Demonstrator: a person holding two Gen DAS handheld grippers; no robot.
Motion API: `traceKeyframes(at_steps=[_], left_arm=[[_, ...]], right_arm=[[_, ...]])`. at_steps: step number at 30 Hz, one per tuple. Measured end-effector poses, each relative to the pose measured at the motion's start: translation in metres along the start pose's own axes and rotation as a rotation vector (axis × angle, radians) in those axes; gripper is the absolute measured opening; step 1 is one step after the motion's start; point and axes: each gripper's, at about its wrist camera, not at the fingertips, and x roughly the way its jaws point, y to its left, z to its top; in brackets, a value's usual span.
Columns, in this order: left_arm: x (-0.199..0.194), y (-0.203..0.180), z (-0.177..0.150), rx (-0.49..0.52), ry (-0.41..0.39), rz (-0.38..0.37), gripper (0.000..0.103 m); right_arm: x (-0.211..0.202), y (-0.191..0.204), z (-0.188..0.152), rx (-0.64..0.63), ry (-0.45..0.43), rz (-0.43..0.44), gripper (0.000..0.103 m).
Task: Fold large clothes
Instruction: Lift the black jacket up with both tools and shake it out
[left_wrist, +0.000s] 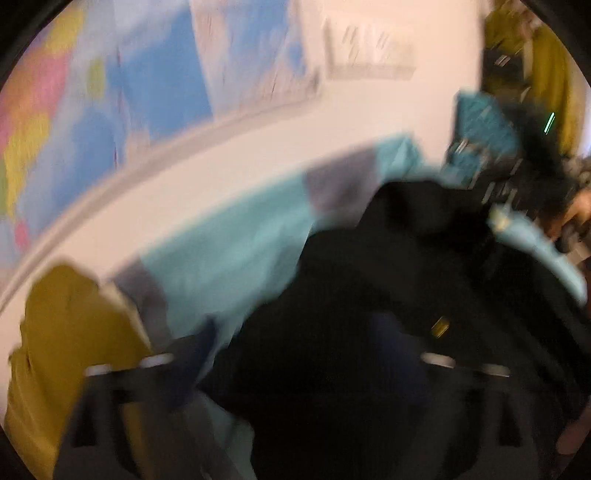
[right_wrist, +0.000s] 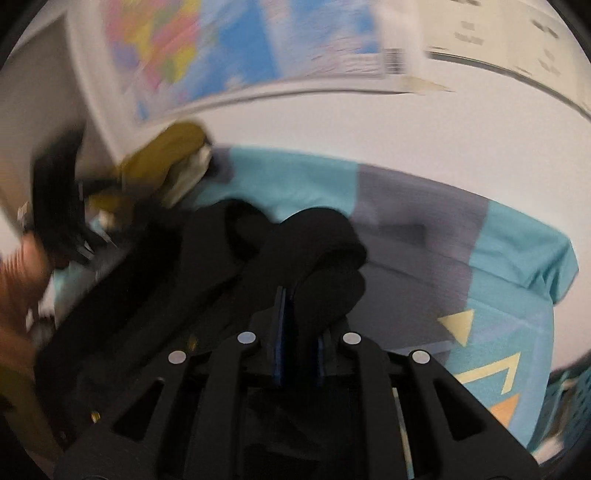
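Observation:
A black garment (right_wrist: 207, 266) lies bunched on a turquoise and grey cloth (right_wrist: 517, 251) that is spread over the white table (right_wrist: 406, 129). My right gripper (right_wrist: 299, 332) is shut on a fold of the black garment, which is pinched between its blue pads. In the blurred left wrist view my left gripper (left_wrist: 295, 343) stands wide open. The black garment (left_wrist: 369, 277) lies under and between its fingers, and neither pad presses on it. The turquoise cloth (left_wrist: 229, 251) shows beyond the garment.
A mustard garment (left_wrist: 70, 325) lies heaped at the table's left end, and the right wrist view shows that mustard garment (right_wrist: 162, 155) too. A coloured map poster (right_wrist: 221, 44) hangs on the wall behind. A teal basket (right_wrist: 569, 391) sits at the right edge. A hand (right_wrist: 22, 266) holds the other gripper.

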Motion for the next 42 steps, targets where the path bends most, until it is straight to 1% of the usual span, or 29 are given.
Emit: traceKeyframes(at_steps=[2,4,5,6,7,8,9,12,14,17,19,20,22,23,24,25,26,27,28,29,31,32,34,35,37,39,40,41,42], left_arm=[[-0.004,0.005,0.015,-0.018,-0.05,-0.058,0.096],[0.016,0.008,0.034,-0.043,-0.021,-0.074,0.096],[0.034,0.01,0.039,-0.061,0.014,-0.09,0.096],[0.047,0.012,0.042,-0.076,0.047,-0.105,0.096],[0.068,0.013,0.045,-0.101,0.103,-0.12,0.096],[0.088,0.013,0.045,-0.121,0.164,-0.119,0.096],[0.103,0.008,0.043,-0.125,0.211,-0.115,0.096],[0.126,-0.001,0.028,-0.124,0.278,-0.108,0.095],[0.132,-0.006,0.021,-0.116,0.286,-0.125,0.086],[0.129,-0.015,0.016,-0.08,0.279,-0.11,0.077],[0.126,-0.017,0.016,-0.069,0.271,-0.105,0.072],[0.125,-0.016,0.017,-0.07,0.266,-0.105,0.066],[0.122,-0.017,0.019,-0.067,0.262,-0.103,0.061],[0.121,-0.016,0.019,-0.063,0.257,-0.094,0.055],[0.123,-0.016,0.021,-0.062,0.256,-0.09,0.052],[0.121,-0.014,0.023,-0.061,0.247,-0.082,0.044],[0.117,-0.012,0.027,-0.065,0.221,-0.076,0.035],[0.113,-0.009,0.032,-0.07,0.199,-0.074,0.033],[0.105,-0.005,0.04,-0.075,0.163,-0.061,0.028],[0.096,-0.001,0.051,-0.079,0.12,-0.041,0.028],[0.085,0.006,0.068,-0.102,0.071,-0.045,0.028],[0.081,0.01,0.078,-0.116,0.045,-0.039,0.028],[0.083,0.011,0.088,-0.118,0.014,0.016,0.028],[0.088,0.011,0.091,-0.117,0.008,0.048,0.032],[0.119,0.011,0.089,-0.116,0.083,0.154,0.041],[0.14,0.009,0.079,-0.066,0.145,0.241,0.045],[0.149,0.009,0.073,-0.051,0.185,0.278,0.054],[0.152,0.01,0.069,-0.056,0.2,0.287,0.064],[0.149,0.013,0.064,-0.078,0.209,0.264,0.068]], right_arm=[[0.006,0.006,-0.002,-0.025,0.032,-0.003,0.016],[0.007,0.007,-0.002,-0.012,0.037,0.013,0.02],[0.006,0.006,-0.001,0.005,0.038,0.02,0.027],[0.005,0.004,-0.001,0.021,0.038,0.035,0.044],[0.002,0.002,0.001,0.038,0.03,0.049,0.053],[-0.002,0.001,0.002,0.048,0.008,0.038,0.066],[-0.004,-0.003,0.003,0.058,-0.006,0.04,0.073],[-0.006,-0.027,0.01,0.183,-0.054,0.083,0.074],[-0.003,-0.047,0.016,0.267,-0.076,0.088,0.074],[0.012,-0.081,0.027,0.443,-0.084,0.142,0.082],[0.029,-0.095,0.036,0.506,-0.056,0.16,0.082],[0.041,-0.098,0.04,0.523,-0.025,0.169,0.082],[0.055,-0.09,0.045,0.498,0.03,0.223,0.059],[0.06,-0.082,0.047,0.459,0.063,0.227,0.049],[0.057,-0.073,0.049,0.396,0.068,0.208,0.034],[0.053,-0.066,0.049,0.351,0.061,0.196,0.027],[0.041,-0.059,0.054,0.3,0.028,0.166,0.024],[0.031,-0.058,0.056,0.279,-0.004,0.147,0.02],[0.008,-0.051,0.066,0.219,-0.09,0.108,0.019],[-0.003,-0.047,0.072,0.186,-0.133,0.082,0.019],[-0.024,-0.038,0.085,0.111,-0.234,0.026,0.019],[-0.026,-0.036,0.091,0.084,-0.263,-0.014,0.019],[-0.017,-0.041,0.096,0.069,-0.279,-0.039,0.019],[-0.005,-0.046,0.096,0.08,-0.261,-0.074,0.019],[0.024,-0.056,0.093,0.09,-0.192,-0.122,0.022],[0.062,-0.068,0.082,0.129,-0.063,-0.193,0.036],[0.071,-0.071,0.077,0.135,-0.029,-0.23,0.037],[0.075,-0.075,0.072,0.158,-0.012,-0.266,0.039],[0.07,-0.08,0.066,0.202,-0.024,-0.258,0.05]])
